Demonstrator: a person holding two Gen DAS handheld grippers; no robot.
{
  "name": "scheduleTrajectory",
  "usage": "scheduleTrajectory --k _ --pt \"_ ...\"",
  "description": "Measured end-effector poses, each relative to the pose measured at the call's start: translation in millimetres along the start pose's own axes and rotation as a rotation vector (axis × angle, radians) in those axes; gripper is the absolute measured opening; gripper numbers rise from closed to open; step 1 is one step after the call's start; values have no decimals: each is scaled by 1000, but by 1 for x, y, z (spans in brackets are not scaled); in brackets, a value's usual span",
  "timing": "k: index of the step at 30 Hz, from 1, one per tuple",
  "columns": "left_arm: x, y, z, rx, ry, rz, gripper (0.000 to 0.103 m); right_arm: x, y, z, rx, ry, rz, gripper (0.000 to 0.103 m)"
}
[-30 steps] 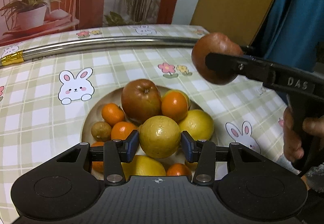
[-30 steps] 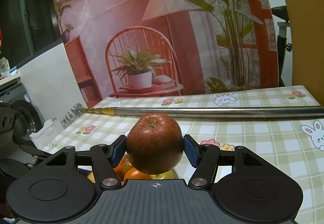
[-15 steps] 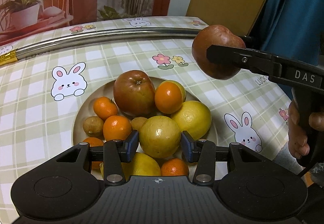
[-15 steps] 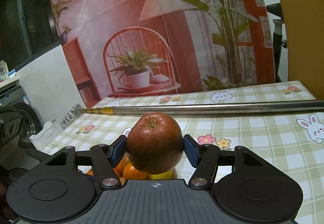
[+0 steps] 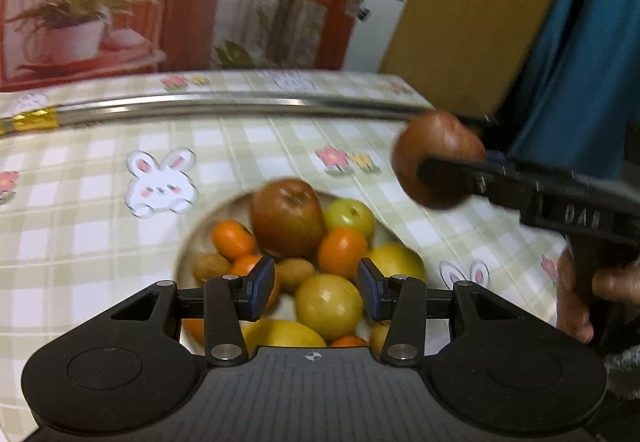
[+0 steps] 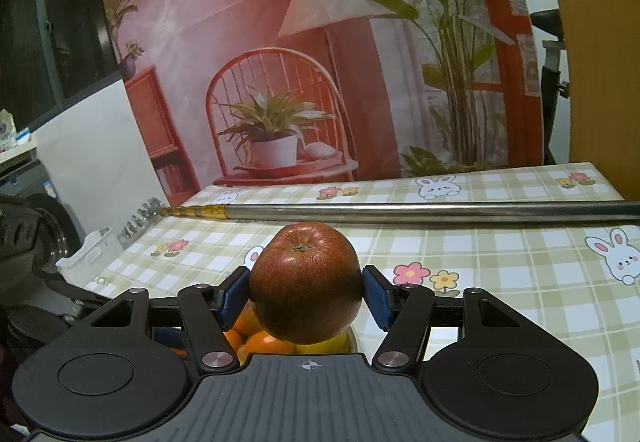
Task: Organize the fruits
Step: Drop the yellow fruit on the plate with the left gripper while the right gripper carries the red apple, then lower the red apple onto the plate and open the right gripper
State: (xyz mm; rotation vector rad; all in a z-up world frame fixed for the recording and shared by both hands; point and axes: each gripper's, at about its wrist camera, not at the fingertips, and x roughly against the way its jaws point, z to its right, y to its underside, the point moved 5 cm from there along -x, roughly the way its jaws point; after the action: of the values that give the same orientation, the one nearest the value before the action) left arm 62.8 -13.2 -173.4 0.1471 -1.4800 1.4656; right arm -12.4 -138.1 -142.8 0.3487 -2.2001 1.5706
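A plate (image 5: pixel 208 220) on the checked tablecloth holds a pile of fruit: a red apple (image 5: pixel 286 216), a green fruit (image 5: pixel 350 214), several small oranges (image 5: pixel 342 252) and yellow citrus (image 5: pixel 328 304). My left gripper (image 5: pixel 316 292) is open and empty above the near side of the pile; a yellow fruit lies below and between its fingers, not held. My right gripper (image 6: pixel 304 298) is shut on a second red apple (image 6: pixel 306 282) and holds it in the air above the plate's right side. That apple also shows in the left wrist view (image 5: pixel 436 158).
A long metal rod (image 5: pixel 224 108) with a gold end lies across the far side of the table; it also shows in the right wrist view (image 6: pixel 400 212). A white tray (image 6: pixel 92 254) sits off the table's left edge. A person in blue (image 5: pixel 580 62) stands at the right.
My left gripper has let go of the yellow fruit and pulled back and up from the pile. My right gripper still holds the apple, almost in place.
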Motion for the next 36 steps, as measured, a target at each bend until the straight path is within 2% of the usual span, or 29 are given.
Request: scheduleTrajectory --k 8,14,23,36 --pt "38 -18 -31 77 -147 140 49 -7 3 -12 18 -11 -33 57" --pt "55 -19 -46 132 -201 189 50 -24 7 -32 33 -55 -84 57" --pt "59 -8 -64 180 -201 190 50 -51 20 -68 62 -106 -171 57" --pt "57 -2 -70 201 -192 184 50 -70 28 -80 97 -88 -236 57"
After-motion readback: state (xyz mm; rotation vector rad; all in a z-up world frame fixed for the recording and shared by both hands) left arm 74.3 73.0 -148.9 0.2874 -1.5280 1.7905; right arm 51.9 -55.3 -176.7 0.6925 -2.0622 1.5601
